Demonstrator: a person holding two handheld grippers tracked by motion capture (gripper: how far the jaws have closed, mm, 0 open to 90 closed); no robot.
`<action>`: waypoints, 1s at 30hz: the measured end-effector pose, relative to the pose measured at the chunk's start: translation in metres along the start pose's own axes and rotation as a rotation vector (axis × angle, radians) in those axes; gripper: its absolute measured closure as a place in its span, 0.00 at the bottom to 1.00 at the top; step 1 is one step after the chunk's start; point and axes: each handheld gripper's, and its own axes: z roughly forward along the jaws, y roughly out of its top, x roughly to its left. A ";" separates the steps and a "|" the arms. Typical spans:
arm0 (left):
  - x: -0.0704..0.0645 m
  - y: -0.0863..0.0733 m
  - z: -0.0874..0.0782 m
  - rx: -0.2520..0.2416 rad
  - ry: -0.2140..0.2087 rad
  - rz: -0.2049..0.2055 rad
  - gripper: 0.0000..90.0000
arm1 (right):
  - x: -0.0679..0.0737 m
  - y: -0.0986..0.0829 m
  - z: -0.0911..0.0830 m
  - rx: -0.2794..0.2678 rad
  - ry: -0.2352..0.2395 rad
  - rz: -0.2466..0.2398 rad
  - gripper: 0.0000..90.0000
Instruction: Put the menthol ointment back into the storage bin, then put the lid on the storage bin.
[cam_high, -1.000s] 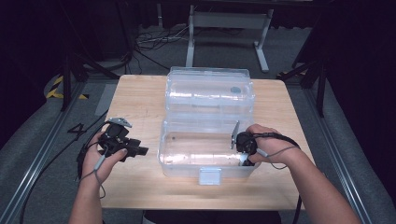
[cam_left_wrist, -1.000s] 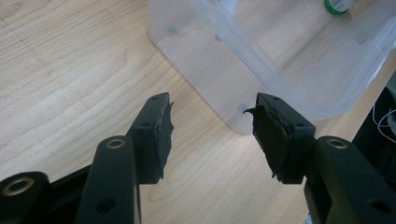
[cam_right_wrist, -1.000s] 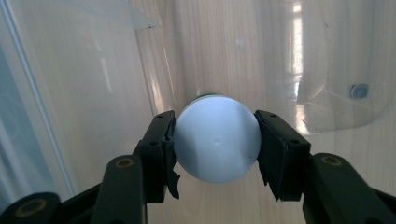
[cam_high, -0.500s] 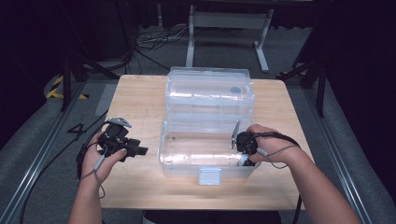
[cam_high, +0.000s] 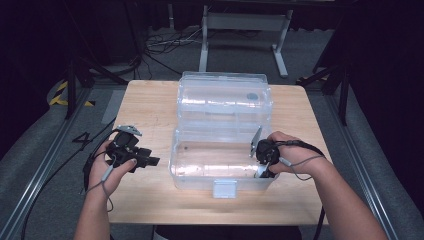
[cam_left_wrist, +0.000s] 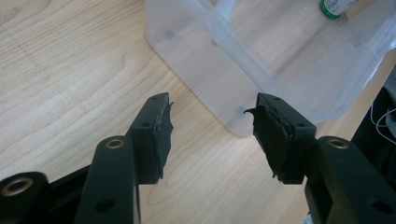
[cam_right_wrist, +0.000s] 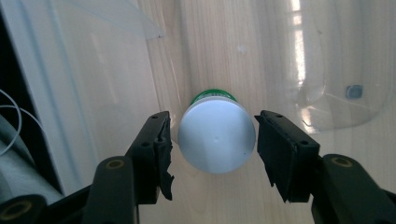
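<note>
Bottle (cam_right_wrist: 217, 137) sits between the right hand-held gripper (cam_right_wrist: 212, 140) jaws — parted, ungripped; left hand-held gripper (cam_left_wrist: 210, 126) released

A light wooden counter (cam_high: 150, 105) sits before me. A clear plastic box (cam_high: 220, 165), lid open, rests directly on its middle, latch toward me.

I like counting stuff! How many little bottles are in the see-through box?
1. A small bottle with a white cap and green body lies on the clear plastic box's floor, at the right end, between the right gripper's open jaws. Glare could hide others.
</note>
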 end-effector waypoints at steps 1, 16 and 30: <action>-0.001 0.001 0.000 -0.002 -0.001 0.001 0.52 | 0.001 -0.001 -0.003 -0.020 -0.001 0.007 0.50; -0.012 0.014 0.009 0.012 -0.036 0.056 0.52 | 0.011 -0.012 -0.054 -0.297 -0.034 0.123 0.54; -0.016 0.013 0.009 0.018 -0.044 0.065 0.52 | 0.000 0.003 -0.090 -0.450 -0.089 0.168 0.57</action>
